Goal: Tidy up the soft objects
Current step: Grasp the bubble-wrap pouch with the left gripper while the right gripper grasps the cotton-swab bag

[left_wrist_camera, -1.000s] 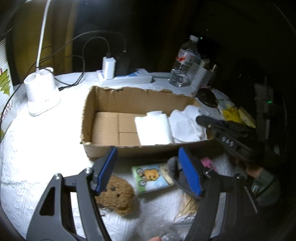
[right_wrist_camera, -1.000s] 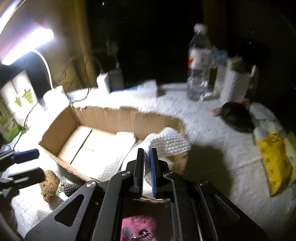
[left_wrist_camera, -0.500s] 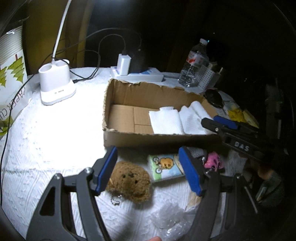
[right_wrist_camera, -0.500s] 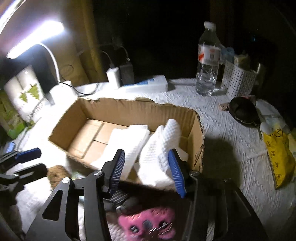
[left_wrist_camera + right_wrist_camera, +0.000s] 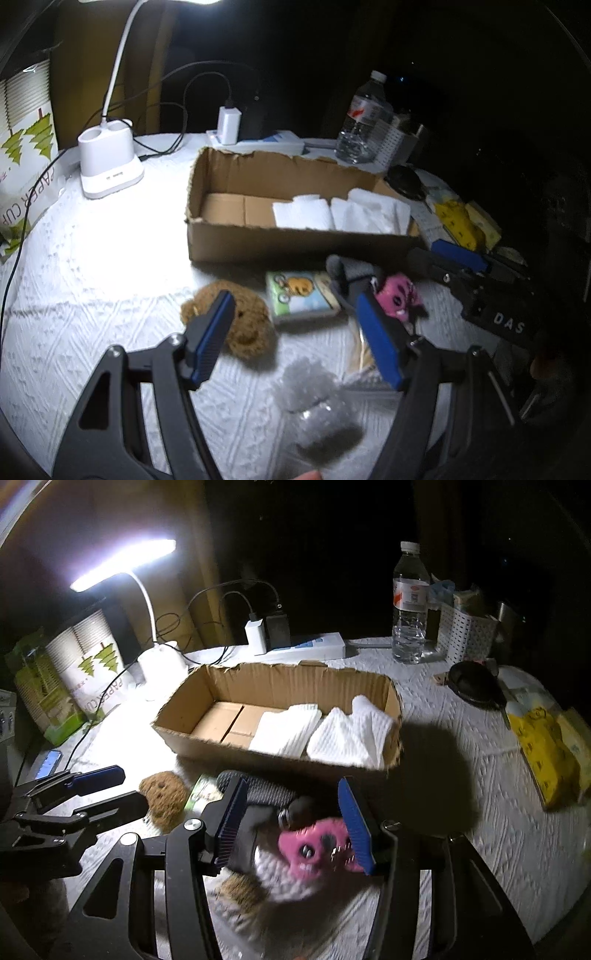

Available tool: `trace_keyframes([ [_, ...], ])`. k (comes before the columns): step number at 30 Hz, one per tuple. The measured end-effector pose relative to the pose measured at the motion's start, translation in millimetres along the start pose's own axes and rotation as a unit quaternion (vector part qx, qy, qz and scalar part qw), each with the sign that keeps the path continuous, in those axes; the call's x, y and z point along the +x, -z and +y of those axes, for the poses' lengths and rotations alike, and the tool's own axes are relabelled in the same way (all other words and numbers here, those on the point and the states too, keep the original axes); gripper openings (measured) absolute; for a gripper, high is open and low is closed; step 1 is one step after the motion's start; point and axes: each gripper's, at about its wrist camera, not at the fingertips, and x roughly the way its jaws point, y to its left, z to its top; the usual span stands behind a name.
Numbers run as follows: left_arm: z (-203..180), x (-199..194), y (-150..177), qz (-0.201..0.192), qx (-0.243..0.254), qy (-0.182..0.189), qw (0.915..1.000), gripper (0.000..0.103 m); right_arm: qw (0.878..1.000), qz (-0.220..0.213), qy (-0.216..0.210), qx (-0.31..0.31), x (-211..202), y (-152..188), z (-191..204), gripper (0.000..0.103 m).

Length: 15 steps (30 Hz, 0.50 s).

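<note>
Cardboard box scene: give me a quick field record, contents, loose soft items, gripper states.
box: cardboard box, open top
contents: two folded white towels at its right end
loose items: brown plush, pink plush, grey sock, picture card pack
left gripper: open, empty, above the brown plush
right gripper: open, around the pink plush

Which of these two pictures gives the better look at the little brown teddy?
The left wrist view. There the brown teddy lies close to the camera on the white cloth, though the left gripper finger hides part of it. In the right wrist view the teddy shows whole with its face, but small and off to the left edge.
</note>
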Motion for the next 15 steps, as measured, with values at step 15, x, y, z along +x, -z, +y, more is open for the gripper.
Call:
trace_keyframes([
  [15,-9,-6,37,0.016,0.003,-0.006,0.9998,0.07,1.0,0.017,-0.016,0.004,-14,47,15,0.055],
])
